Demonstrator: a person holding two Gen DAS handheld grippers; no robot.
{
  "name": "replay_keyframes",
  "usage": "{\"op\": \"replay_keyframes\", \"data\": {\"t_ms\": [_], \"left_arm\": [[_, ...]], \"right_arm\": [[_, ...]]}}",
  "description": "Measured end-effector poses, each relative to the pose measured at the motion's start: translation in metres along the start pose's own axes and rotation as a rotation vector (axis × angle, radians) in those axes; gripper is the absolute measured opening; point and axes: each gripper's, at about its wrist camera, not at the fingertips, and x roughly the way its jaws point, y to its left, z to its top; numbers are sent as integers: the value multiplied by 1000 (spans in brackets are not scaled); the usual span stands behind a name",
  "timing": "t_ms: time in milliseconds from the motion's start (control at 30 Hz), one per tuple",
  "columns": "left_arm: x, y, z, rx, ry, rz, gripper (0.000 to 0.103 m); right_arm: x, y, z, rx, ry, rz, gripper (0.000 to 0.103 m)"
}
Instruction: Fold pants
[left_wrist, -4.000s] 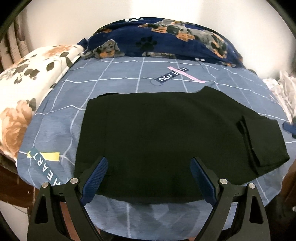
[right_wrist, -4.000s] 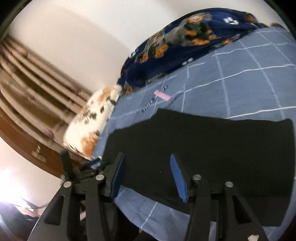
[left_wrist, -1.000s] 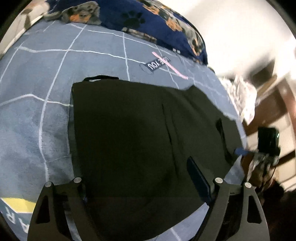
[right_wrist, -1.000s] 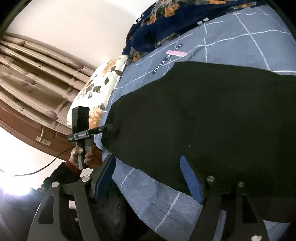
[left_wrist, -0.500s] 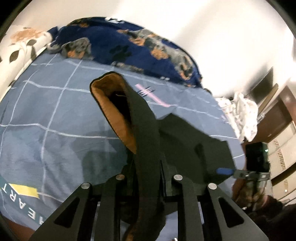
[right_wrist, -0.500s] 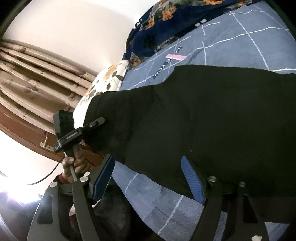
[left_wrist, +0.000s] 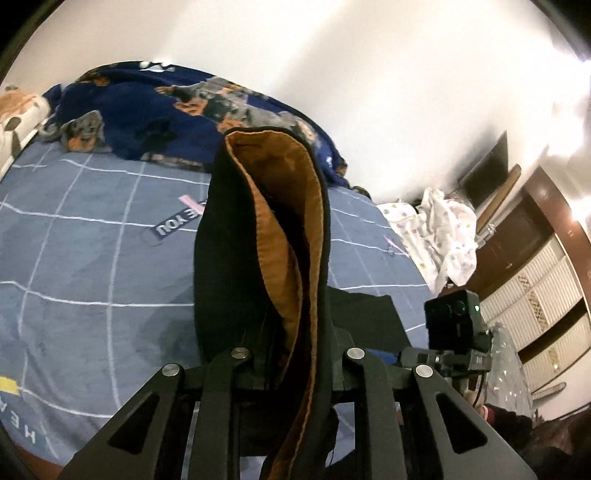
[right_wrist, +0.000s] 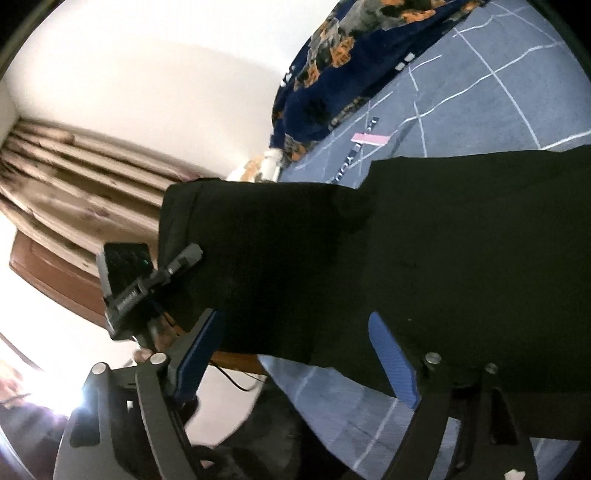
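The black pants with an orange-brown lining lie on the blue grid bedsheet. My left gripper is shut on one end of them and holds it raised, so the fabric stands up in front of the camera. In the right wrist view the left gripper grips that lifted corner at the left. My right gripper is low at the bed's near edge, its jaws opening. The near edge of the pants lies between its blue pads, which do not press on it.
A navy dog-print blanket is bunched along the wall. A floral pillow is at the far left, and a white cloth heap lies at the bed's right end. Curtains hang beyond the left gripper.
The left gripper closed on the pants' end and lifted it off the bed, showing the orange lining. The right gripper's jaws widened a little and it barely moved.
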Motion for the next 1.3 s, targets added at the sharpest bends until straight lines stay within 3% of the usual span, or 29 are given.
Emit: {"op": "replay_keyframes", "data": {"t_ms": [200,600,967,1133,1300], "left_arm": [[19,-21,2,-3,7,-52,19],[56,-55,9,5,29,-125,19],[89,-89,14,44,84,-168,19],[107,-104,7,62,130,-176,19],[126,-115,1,78,165,-162,19]], "right_arm": [[-15,-12,7,87,-66,66,85],[-33,-21,16,142,-136,93,87],[-105,-52,38,244,-317,76,94],[-109,-68,37,326,-318,126,96],[-116,-73,38,354,-303,122,96]]}}
